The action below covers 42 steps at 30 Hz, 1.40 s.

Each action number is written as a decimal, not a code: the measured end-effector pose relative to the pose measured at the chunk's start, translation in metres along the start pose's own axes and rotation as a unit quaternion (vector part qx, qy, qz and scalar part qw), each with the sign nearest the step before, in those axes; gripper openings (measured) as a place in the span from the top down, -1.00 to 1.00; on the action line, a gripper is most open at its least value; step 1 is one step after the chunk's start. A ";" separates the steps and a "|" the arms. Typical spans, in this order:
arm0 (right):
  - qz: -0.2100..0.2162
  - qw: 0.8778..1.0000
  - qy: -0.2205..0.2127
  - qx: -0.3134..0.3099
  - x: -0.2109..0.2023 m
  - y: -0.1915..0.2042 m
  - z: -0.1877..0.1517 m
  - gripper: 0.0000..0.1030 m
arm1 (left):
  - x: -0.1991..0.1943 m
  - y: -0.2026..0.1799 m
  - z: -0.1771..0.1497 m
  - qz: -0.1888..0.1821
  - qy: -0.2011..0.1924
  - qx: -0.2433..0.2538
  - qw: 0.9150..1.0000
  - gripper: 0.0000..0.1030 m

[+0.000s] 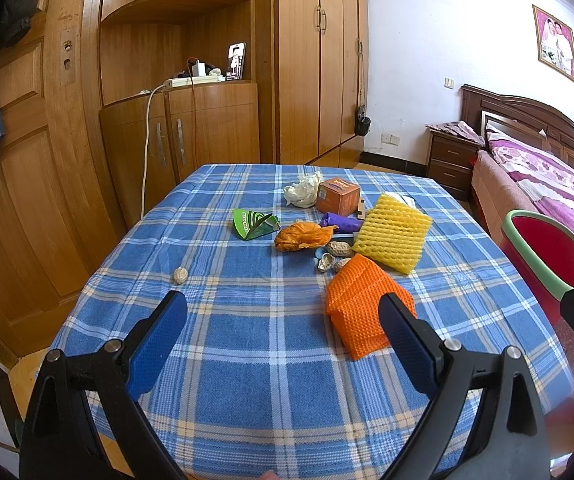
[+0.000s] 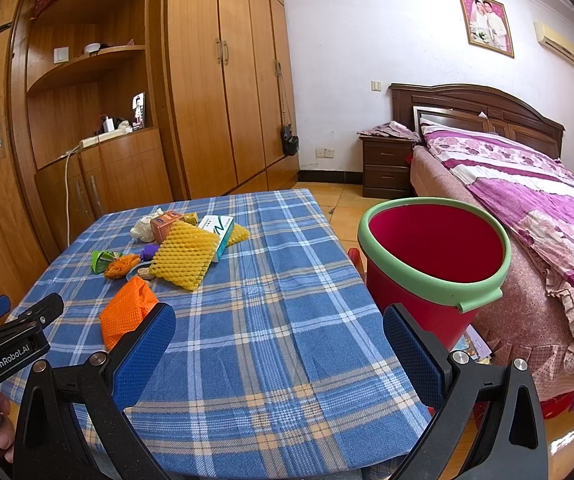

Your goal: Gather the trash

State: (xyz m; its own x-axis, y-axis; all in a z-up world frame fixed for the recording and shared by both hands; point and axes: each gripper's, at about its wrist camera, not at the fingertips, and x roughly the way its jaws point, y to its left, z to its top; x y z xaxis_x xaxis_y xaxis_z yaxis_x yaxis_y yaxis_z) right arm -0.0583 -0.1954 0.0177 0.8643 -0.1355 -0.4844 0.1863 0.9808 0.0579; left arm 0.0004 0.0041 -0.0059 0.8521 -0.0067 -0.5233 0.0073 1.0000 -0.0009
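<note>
Trash lies on the blue plaid table (image 1: 247,340): orange foam net (image 1: 361,304) (image 2: 127,312), yellow foam net (image 1: 395,232) (image 2: 185,254), orange wrapper (image 1: 301,237), green wrapper (image 1: 253,224), purple wrapper (image 1: 341,222), orange box (image 1: 337,196), white tissue (image 1: 303,191), peanut shells (image 1: 337,256) and a small nut (image 1: 180,275). A red bin with a green rim (image 2: 435,264) (image 1: 547,256) stands right of the table. My left gripper (image 1: 283,320) is open and empty, near the orange net. My right gripper (image 2: 279,340) is open and empty over the table's near right part.
A wooden wardrobe and shelves (image 1: 207,80) stand behind the table. A bed with a purple cover (image 2: 527,208) and a nightstand (image 2: 387,164) are on the right. A white-green box (image 2: 217,232) lies behind the yellow net.
</note>
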 end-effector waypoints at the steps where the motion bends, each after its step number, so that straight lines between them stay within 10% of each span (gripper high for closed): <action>1: 0.000 1.000 0.000 0.000 0.000 0.000 0.000 -1.00 | 0.000 -0.001 0.001 0.000 0.000 0.000 1.000 -0.86; 42: 0.015 0.999 0.044 0.009 0.039 -0.007 0.017 -1.00 | 0.032 0.016 0.012 0.022 0.033 -0.002 0.999 -0.86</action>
State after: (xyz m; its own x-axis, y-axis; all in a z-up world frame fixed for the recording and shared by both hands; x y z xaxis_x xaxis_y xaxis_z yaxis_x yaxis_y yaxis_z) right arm -0.0180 -0.2096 0.0139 0.8250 -0.0922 -0.5576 0.1703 0.9813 0.0897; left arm 0.0345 0.0199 -0.0123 0.8154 0.0365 -0.5777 -0.0306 0.9993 0.0201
